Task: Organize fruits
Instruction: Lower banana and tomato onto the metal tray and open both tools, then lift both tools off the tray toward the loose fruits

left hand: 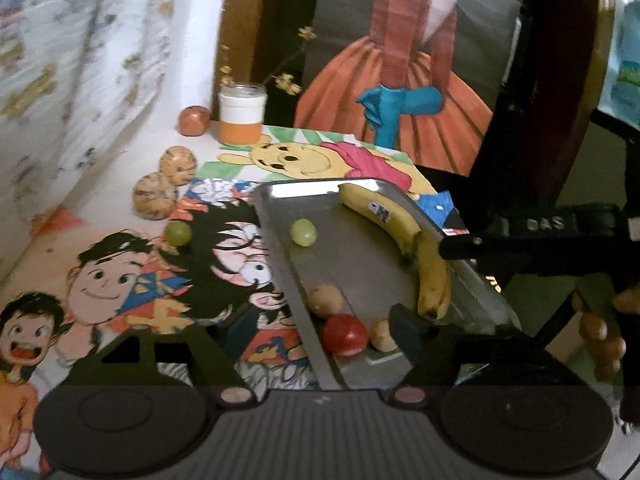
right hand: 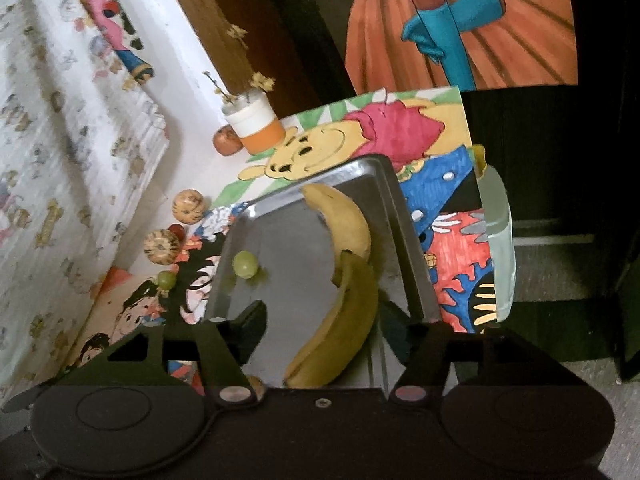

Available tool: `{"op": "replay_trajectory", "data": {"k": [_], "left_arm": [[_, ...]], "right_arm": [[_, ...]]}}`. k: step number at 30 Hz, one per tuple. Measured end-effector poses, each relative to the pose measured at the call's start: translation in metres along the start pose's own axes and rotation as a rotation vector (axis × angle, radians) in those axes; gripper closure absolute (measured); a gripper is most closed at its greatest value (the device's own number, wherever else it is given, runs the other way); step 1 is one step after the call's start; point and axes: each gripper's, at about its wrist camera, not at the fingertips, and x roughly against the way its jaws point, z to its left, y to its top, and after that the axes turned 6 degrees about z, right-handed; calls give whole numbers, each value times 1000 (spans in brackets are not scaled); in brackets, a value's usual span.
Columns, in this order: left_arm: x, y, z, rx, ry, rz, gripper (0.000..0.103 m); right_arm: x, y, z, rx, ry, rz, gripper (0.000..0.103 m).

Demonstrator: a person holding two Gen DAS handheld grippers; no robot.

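Note:
A metal tray (left hand: 276, 240) lies on cartoon drawings and holds two bananas (left hand: 380, 212), a green grape (left hand: 303, 233), a brown round fruit (left hand: 326, 300), a red fruit (left hand: 345, 334) and a small tan one (left hand: 382, 334). My left gripper (left hand: 324, 328) is open and straddles the tray's near left rim, with the red fruit lying untouched between its fingers. My right gripper (right hand: 324, 324) is open over the tray (right hand: 392, 216), with the nearer banana (right hand: 340, 320) lying loose between its fingers. A second grape (left hand: 178, 233) sits on the table left of the tray.
Two speckled round fruits (left hand: 178, 165) (left hand: 155, 196), an orange-brown fruit (left hand: 194, 120) and a white-and-orange jar (left hand: 241, 114) stand at the back left. A clear container (right hand: 498, 240) lies by the table's right edge. A patterned wall runs along the left.

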Motion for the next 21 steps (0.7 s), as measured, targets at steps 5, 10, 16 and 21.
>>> {"op": "replay_trajectory", "data": {"k": [5, 10, 16, 21], "left_arm": [[23, -6, 10, 55, 24, -23, 9], [42, -11, 17, 95, 51, -48, 1], [61, -17, 26, 131, 78, -57, 0], [78, -26, 32, 149, 100, -53, 0]], "right_arm": [[20, -13, 13, 42, -13, -34, 23], [41, -28, 24, 72, -27, -71, 15], [67, -50, 40, 107, -26, -103, 3], [88, -68, 55, 142, -34, -113, 1]]}}
